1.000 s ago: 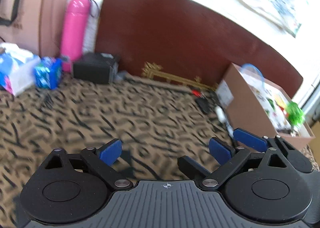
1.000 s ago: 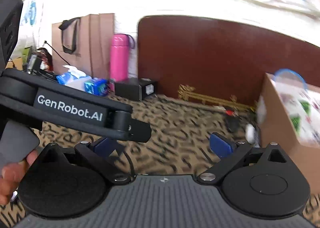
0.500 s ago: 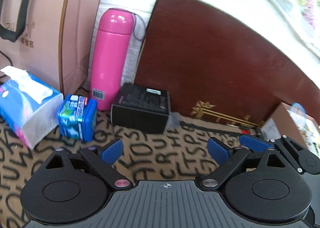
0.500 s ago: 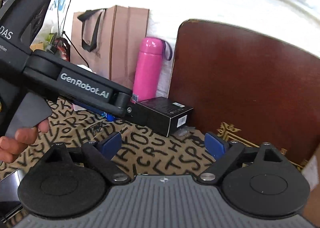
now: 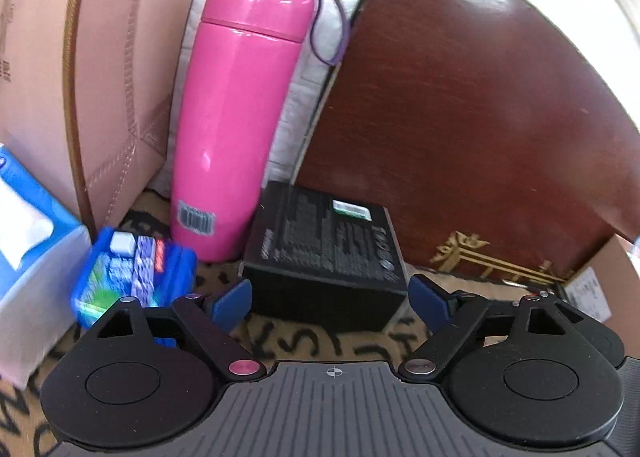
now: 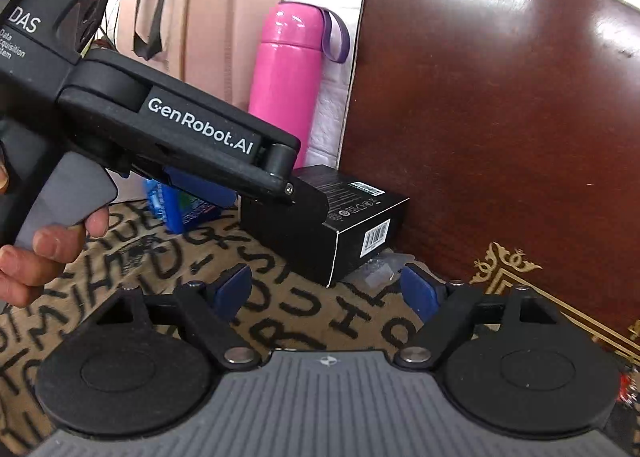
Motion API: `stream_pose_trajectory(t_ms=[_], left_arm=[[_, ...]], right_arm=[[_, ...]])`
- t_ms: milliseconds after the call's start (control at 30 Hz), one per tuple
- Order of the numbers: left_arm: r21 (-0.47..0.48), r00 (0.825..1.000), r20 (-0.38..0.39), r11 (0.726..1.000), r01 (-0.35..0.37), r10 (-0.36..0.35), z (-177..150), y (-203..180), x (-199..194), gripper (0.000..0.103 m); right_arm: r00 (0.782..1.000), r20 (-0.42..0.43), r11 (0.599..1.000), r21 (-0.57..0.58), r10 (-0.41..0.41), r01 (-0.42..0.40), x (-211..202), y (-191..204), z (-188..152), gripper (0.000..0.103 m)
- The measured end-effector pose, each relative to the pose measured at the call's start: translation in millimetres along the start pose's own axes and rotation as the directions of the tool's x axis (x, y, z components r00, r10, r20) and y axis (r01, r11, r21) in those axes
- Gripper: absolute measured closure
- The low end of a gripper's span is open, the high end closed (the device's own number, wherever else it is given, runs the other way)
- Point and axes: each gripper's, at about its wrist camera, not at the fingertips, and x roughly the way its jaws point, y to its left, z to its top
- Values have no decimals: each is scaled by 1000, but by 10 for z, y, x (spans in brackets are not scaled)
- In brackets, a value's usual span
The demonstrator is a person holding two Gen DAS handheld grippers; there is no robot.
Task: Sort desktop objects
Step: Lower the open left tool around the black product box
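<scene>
A black box (image 5: 324, 257) lies on the letter-patterned cloth, just ahead of my left gripper (image 5: 330, 299), which is open with its blue pads level with the box's near face and not touching it. A pink flask (image 5: 240, 105) stands behind the box, to the left. A blue gum pack (image 5: 136, 269) and a tissue box (image 5: 28, 241) sit further left. In the right wrist view my right gripper (image 6: 326, 291) is open and empty, short of the black box (image 6: 344, 221); the left gripper's body (image 6: 168, 125) crosses over the box.
A dark red wooden board (image 5: 480, 117) leans against the wall behind the box. A pink paper bag (image 5: 80, 77) stands at the left. A cardboard box's corner (image 5: 604, 281) shows at the far right. A crumpled bit of clear plastic (image 6: 380, 269) lies by the black box.
Both grippers have swung left and moved forward toward the black box and flask, which now fill the view. The cardboard box has slid to the right edge. Both grippers stayed open.
</scene>
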Motion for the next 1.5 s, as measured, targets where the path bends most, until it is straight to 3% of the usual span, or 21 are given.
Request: stream_pose_trajectory(t_ms=[100,400,500,567,700,800,933,1000,1033,1133,1233,1333,1500], left_arm=[[11,1000,-2,1000,-21,21,32,12,54,3],[46,999,-31,998,31,-30,-8,-58,72,7],[46,993,-77,994,98,-94,-12,-88,86,14],[46,983,-114,988,151,-145,-40,-101,108,31],[35,987,-43,987,157,-155,-96,-30,-18,33],[31,979,14,979,202,-202,-132,70,-173,30],[108,965,66,963,246,-254,-203,75,-301,29],[165,983,88,976,144,-160,-224,-19,-312,25],[179,989,102,980,90,-109,-231,-49,-303,18],[160,991,135,987,-19,-3,-210,-17,-251,15],[123,995,98,992,-9,-3,-139,55,-139,14],[148,995,91,988,-45,32,-90,26,11,13],[184,998,60,983,-22,11,-57,-44,89,19]], right_arm=[[1000,-2,1000,3,10,-10,144,-27,20,23],[999,-2,999,33,41,-41,297,-32,37,33],[1000,11,999,40,27,-28,261,-44,40,38],[1000,11,999,37,26,-26,242,-47,31,40],[1000,5,999,45,7,-7,185,-92,-14,40],[1000,20,998,54,11,-12,148,-143,-13,38],[999,37,998,60,19,-22,126,-145,-18,37],[999,35,998,63,25,-27,129,-146,-29,37],[999,32,998,64,25,-27,132,-143,-31,37],[999,38,997,66,28,-30,179,-120,0,37],[999,31,997,62,37,-39,192,-120,-5,36],[999,16,997,60,43,-43,228,-119,-5,36],[999,-12,997,73,39,-38,347,-158,42,34]])
